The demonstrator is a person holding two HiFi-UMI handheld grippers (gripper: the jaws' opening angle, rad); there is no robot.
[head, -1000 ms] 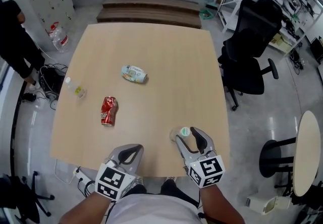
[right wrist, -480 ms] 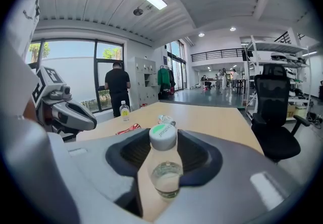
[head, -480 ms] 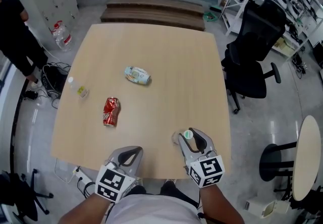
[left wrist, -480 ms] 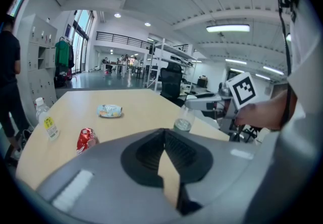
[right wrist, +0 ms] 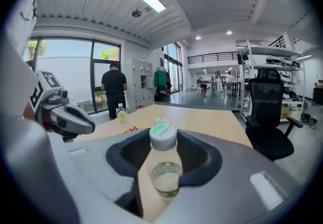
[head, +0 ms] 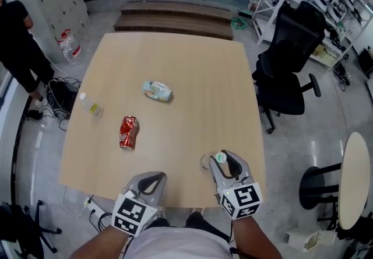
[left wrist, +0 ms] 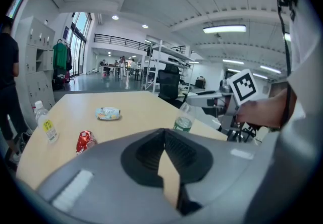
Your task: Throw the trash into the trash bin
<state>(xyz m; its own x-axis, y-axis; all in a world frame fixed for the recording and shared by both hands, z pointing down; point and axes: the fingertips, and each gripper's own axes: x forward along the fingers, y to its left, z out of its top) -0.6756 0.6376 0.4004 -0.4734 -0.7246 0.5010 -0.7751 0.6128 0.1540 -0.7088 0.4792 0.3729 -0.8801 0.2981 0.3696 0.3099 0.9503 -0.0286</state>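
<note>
right gripper [head: 220,160]: jaws had just been closing, pads pressed on clear bottle [right wrist: 162,170] | bottle: stood upright, long axis vertical, cap up, by the surface's [head: 192,77] near edge | left gripper [left wrist: 162,132]: jaws together, empty

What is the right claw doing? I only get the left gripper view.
Observer: The right claw has just been closing. A small clear bottle stands upright between its pads, which appear to press it.
Operator: Is it capped?
Observer: Yes, a green-and-white cap is on it.
Operator: Where on the table?
Observer: Near the table's front edge, to the right of the left claw.
</note>
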